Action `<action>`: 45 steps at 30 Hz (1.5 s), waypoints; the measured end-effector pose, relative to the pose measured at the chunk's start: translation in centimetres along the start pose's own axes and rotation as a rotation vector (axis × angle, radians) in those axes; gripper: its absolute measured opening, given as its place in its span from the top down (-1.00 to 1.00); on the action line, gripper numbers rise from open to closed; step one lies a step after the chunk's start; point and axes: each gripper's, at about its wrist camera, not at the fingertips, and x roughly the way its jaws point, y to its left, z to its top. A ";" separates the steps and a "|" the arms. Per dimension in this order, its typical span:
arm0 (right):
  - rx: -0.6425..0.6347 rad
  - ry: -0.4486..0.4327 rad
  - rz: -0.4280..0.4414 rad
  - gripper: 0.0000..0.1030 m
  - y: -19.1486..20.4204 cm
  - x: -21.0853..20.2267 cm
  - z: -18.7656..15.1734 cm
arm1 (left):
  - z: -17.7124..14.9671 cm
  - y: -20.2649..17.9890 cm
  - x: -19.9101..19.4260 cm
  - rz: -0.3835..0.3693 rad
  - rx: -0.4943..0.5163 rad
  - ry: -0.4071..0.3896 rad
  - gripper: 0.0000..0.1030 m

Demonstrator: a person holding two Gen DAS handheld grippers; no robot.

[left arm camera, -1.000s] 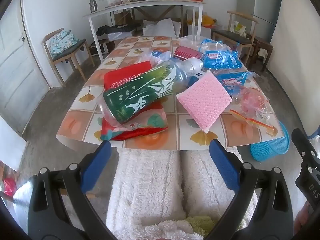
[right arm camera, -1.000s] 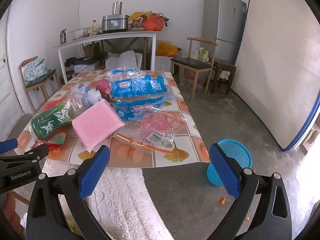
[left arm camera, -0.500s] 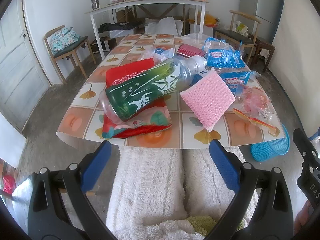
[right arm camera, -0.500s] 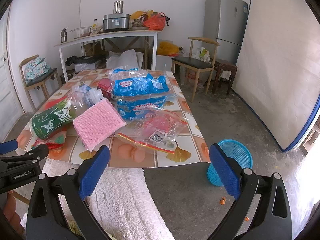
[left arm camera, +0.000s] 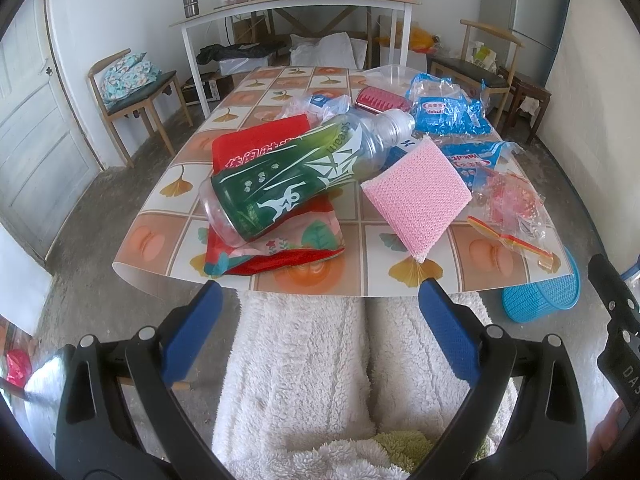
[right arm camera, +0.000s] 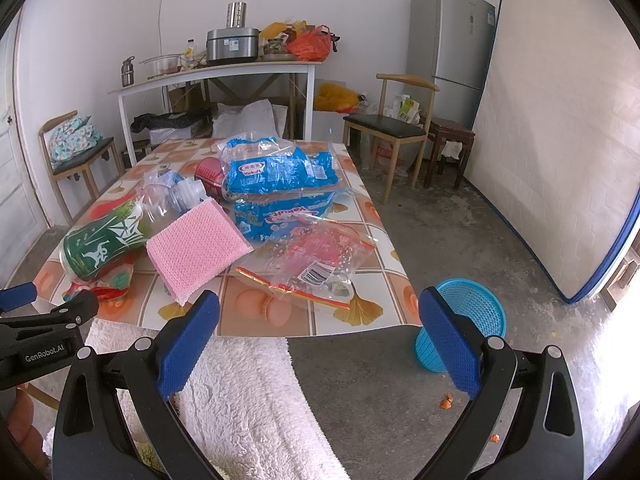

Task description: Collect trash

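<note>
Trash: bottle (left arm camera: 304, 176), pink sponge (left arm camera: 416, 196), wrappers (right arm camera: 280, 172) all on table (left arm camera: 256, 92); blue basket (right arm camera: 464, 320) lower right looks empty; left gripper (left arm camera: 320, 336), right gripper (right arm camera: 320, 340) jaws spread, holding nothing.

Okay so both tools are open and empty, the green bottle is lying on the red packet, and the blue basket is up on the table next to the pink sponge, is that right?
Not quite. The blue basket stands on the floor beside the table, not on it; the right wrist view shows this plainly. The rest holds: left tool and right tool are open and empty, and the green bottle lies on the red packet.

Soft, even daylight fills both sharp fisheye views, edges bowed and vignetted black, with glare at lower right.
</note>
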 end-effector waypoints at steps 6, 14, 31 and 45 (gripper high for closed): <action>0.001 0.001 0.000 -0.88 0.0 0.0 0.0 | -0.1 0.0 0.2 0.002 -0.002 0.003 -0.83; 0.001 0.000 0.001 -0.88 -0.1 -0.1 0.0 | -0.1 0.1 0.2 0.002 -0.003 0.003 -0.83; 0.003 0.000 0.003 -0.88 0.0 0.0 0.1 | -0.1 0.1 0.2 0.000 -0.002 0.006 -0.83; 0.005 0.000 0.003 -0.88 0.0 0.1 0.0 | -0.2 0.2 0.3 0.000 -0.002 0.008 -0.83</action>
